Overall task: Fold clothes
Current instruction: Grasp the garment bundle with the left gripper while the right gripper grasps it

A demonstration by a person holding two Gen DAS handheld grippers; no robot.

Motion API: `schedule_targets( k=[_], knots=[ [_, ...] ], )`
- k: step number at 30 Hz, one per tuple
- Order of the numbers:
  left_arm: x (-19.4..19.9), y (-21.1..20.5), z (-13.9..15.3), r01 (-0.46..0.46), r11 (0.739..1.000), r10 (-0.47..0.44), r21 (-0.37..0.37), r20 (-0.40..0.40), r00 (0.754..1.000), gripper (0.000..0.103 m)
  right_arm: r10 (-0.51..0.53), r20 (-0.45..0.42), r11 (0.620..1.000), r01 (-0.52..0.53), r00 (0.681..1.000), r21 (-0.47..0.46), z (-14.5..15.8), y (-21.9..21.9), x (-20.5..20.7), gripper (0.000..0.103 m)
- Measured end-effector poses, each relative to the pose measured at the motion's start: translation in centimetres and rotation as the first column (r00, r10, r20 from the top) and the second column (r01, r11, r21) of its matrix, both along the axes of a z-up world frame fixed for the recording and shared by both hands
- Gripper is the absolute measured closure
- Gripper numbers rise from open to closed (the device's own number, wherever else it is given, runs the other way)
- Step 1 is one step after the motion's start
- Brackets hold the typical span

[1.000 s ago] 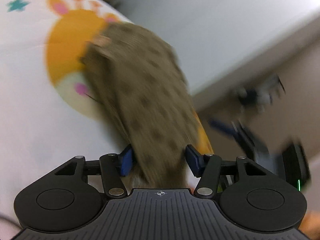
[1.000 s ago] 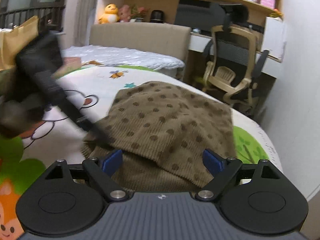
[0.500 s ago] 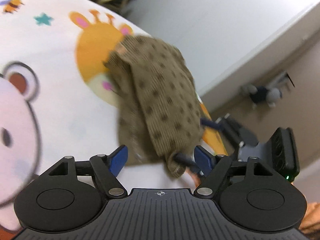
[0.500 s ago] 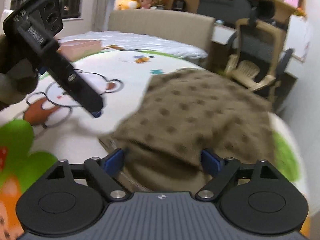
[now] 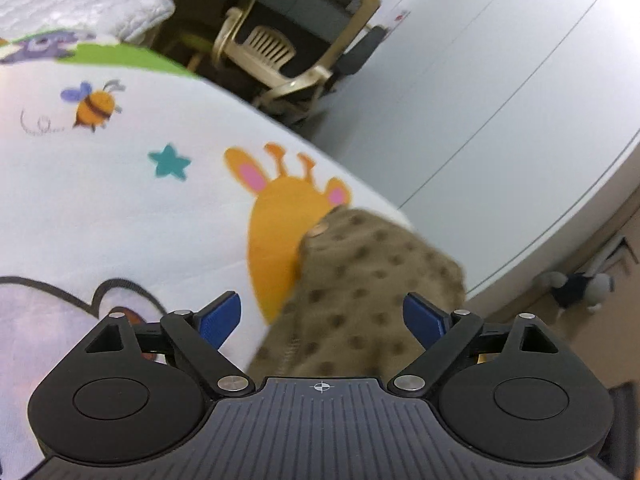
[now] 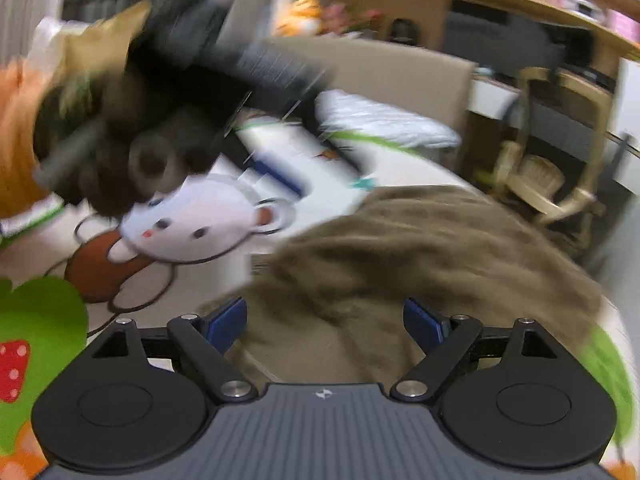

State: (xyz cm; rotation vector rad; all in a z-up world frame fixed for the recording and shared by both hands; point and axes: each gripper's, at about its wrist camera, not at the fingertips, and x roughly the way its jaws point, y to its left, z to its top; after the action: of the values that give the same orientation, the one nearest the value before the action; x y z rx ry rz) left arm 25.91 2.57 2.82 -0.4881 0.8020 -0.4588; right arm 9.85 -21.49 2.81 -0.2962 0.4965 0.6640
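Closest in, the left gripper [image 5: 322, 318] has its blue pads spread wide, jaws just been opening, and nothing is pinched. The brown spotted garment [image 5: 372, 292] lies loose between and beyond them, neither pad pressing on it. Over on the right wrist view, the right gripper [image 6: 324, 320] stands just as wide, released, with the same garment [image 6: 420, 248] heaped under and ahead of its fingers (badly blurred here, so no telling whether a pad brushes the cloth).

The garment sits on the cartoon play mat [image 5: 120, 208], near the mat's edge, covering part of the orange giraffe print [image 5: 280, 216]. A round button [image 5: 319, 231] shows at its far corner.

Further out, a teal star [image 5: 169, 162] and a bee [image 5: 96, 106] on the mat. In the right view the left gripper [image 6: 256, 160] sweeps above the mouse print [image 6: 192, 228], smeared by motion. Beyond that, a beige chair [image 5: 296, 40] and a white quilt [image 6: 384, 124].
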Motion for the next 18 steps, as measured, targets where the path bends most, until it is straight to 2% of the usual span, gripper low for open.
schedule_targets(
  k=[3,5,7,9,11,12,15,16,18],
  knots=[
    [0.8,0.0,-2.1,0.032,0.999,-0.033,-0.016,-0.05,0.998,0.016,-0.158,0.009,0.985,0.157,0.987,0.071,1.3,-4.1,0.3,0.022],
    [0.8,-0.1,-3.1,0.053,0.998,-0.056,-0.037,-0.068,0.996,0.018,-0.25,-0.016,0.964,0.251,0.968,0.088,1.4,-6.0,1.4,0.03],
    [0.3,-0.5,-3.2,0.078,0.996,-0.08,-0.038,-0.069,0.994,0.035,-0.329,-0.052,0.941,0.331,0.943,0.061,0.4,-7.0,3.0,0.036],
    [-0.4,-1.0,-2.9,0.108,0.994,-0.11,-0.023,-0.066,0.992,0.045,-0.381,-0.06,0.924,0.382,0.922,-0.005,-1.2,-7.1,4.4,0.038],
    [-1.2,-1.6,-2.6,0.142,0.99,-0.142,-0.003,-0.063,0.988,0.046,-0.416,-0.061,0.909,0.414,0.907,-0.042,-2.5,-7.1,5.4,0.038],
    [-2.1,-2.2,-2.5,0.176,0.984,-0.174,0.036,-0.063,0.983,0.046,-0.427,-0.06,0.904,0.424,0.902,-0.051,-2.8,-7.2,5.6,0.038],
    [-4.6,-2.9,-2.6,0.246,0.964,-0.239,0.1,-0.077,0.968,0.048,-0.42,0.021,0.904,0.421,0.907,-0.078,-2.1,-6.6,4.6,0.038],
    [-5.3,-3.0,-2.6,0.26,0.959,-0.252,0.11,-0.081,0.964,0.047,-0.41,0.046,0.908,0.412,0.911,-0.081,-1.7,-6.5,4.0,0.038],
    [-6.1,-2.0,-2.3,0.25,0.966,-0.244,0.07,-0.079,0.966,0.044,-0.349,0.049,0.935,0.351,0.936,-0.053,-0.7,-6.3,2.4,0.04]
  ],
)
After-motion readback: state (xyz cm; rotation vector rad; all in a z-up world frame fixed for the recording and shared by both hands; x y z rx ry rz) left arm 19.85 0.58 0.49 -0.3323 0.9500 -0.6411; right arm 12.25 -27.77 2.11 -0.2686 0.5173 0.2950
